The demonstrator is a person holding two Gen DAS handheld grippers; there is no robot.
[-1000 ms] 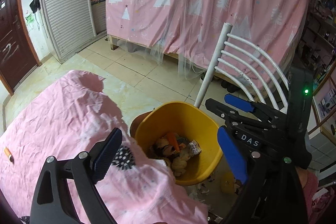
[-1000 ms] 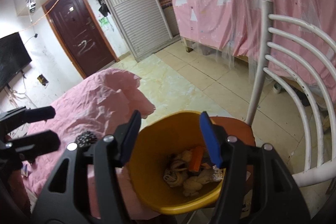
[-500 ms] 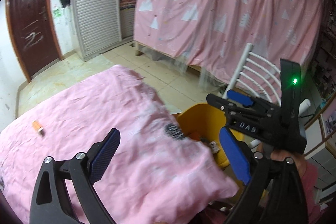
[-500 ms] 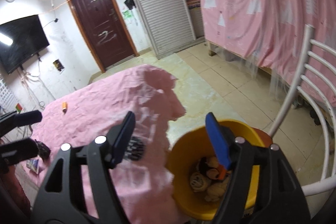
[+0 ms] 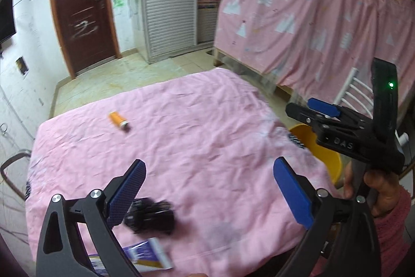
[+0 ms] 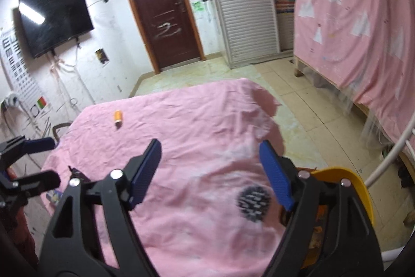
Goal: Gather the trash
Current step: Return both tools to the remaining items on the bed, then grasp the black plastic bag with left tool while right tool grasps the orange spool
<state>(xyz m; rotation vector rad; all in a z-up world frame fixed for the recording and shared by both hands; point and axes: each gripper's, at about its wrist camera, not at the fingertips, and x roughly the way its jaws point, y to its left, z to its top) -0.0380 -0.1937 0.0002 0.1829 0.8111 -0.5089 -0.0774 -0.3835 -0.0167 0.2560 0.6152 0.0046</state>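
Left wrist view. Yellow bin at right of frame, mostly hidden behind the pink cloth and the right gripper; contents out of sight here. Orange bottle lying on its side on the cloth, left of centre, pale cap toward lower right, well apart from everything else. Black clump at lower centre on the cloth, blurred, just beside the left blue pad; cannot tell what it is. Purple-and-white box at bottom edge, partly under the black arm. Left gripper spread wide, nothing between the pads. Right gripper at right of frame with a green light on its body, held in a hand with a pink sleeve; pads apart, nothing in them.

Right wrist view. Bin at lower right, only its rim clear, tucked against the cloth; bits of orange and brown inside, too hidden to name. Bottle at upper left of the cloth, cap toward the camera. Black round print on the cloth near the right pad. Right gripper wide apart over the cloth, gripping nothing. Left gripper at left edge, apart too. White chair at right edge.
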